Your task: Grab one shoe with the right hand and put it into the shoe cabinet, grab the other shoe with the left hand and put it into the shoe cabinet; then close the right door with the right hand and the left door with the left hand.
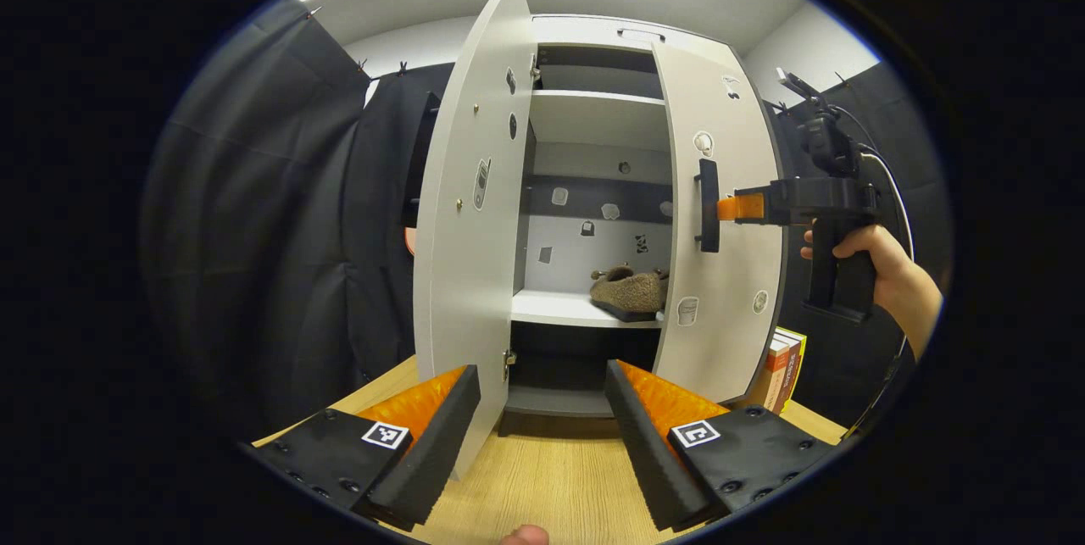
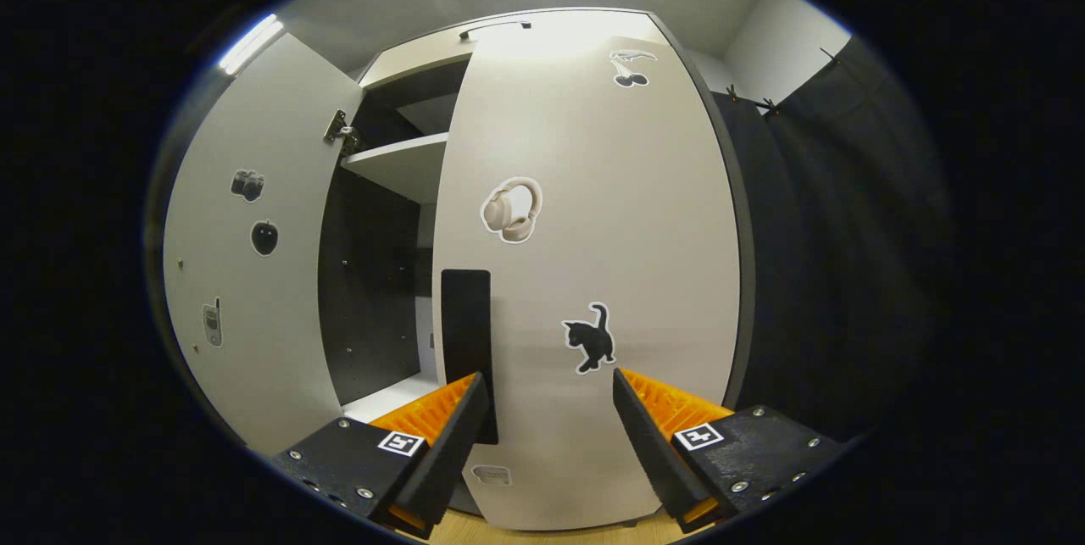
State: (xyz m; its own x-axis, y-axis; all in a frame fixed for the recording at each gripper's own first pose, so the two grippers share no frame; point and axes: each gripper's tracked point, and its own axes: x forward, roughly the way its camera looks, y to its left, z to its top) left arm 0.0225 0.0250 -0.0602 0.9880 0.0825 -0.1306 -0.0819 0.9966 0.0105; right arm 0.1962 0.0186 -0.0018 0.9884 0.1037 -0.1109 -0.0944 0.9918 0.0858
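The grey shoe cabinet (image 1: 593, 117) stands on the table with both doors ajar. A brown furry shoe (image 1: 629, 291) lies on its middle shelf, partly hidden by the right door (image 1: 720, 308). In the left gripper view, my left gripper (image 1: 542, 422) is open and empty, low in front of the cabinet and beside the left door (image 1: 466, 214). My right gripper (image 1: 734, 208), held by a hand, has its tips against the right door next to the black handle (image 1: 709, 206). In the right gripper view, my right gripper (image 2: 547, 397) is open and close to the right door (image 2: 593, 231), its left finger by the handle (image 2: 465, 342).
The wooden table (image 1: 551, 477) runs under the cabinet. A few books (image 1: 784, 371) stand behind the right door's lower edge. Black cloth hangs on both sides. The left door (image 2: 246, 274) stands wide open in the right gripper view.
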